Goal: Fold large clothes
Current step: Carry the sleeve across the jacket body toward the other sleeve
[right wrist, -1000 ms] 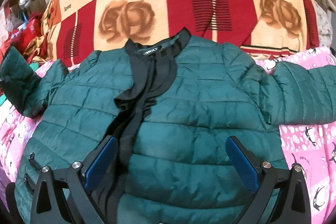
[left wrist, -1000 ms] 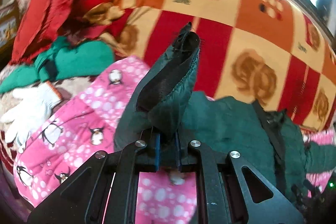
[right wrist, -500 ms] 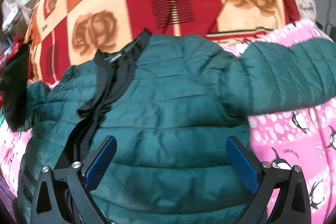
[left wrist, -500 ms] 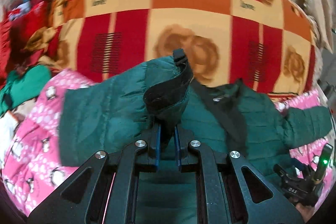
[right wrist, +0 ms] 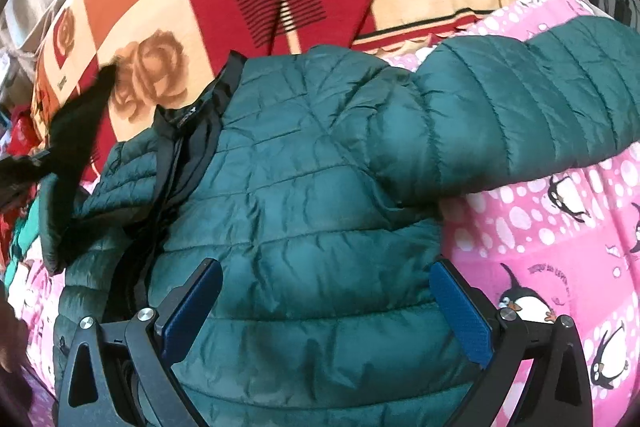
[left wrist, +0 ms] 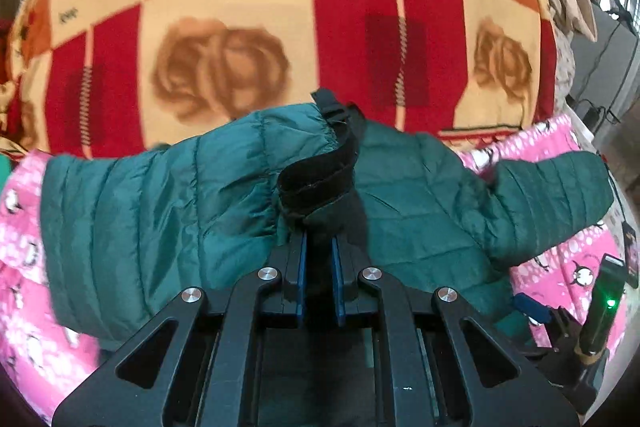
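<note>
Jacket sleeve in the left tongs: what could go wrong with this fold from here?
1. The left tongs pinch only the cuff; the slick sleeve may slip out.
2. The right tongs hang open, so the jacket body may drag on the pink blanket.

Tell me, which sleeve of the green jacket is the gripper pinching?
The sleeve with the black cuff, shut between the left gripper and lifted over the jacket's body. The other sleeve lies stretched out flat on the pink penguin blanket, untouched.

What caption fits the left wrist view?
Left gripper shut on jacket cuff, sleeve drawn over the jacket.
</note>
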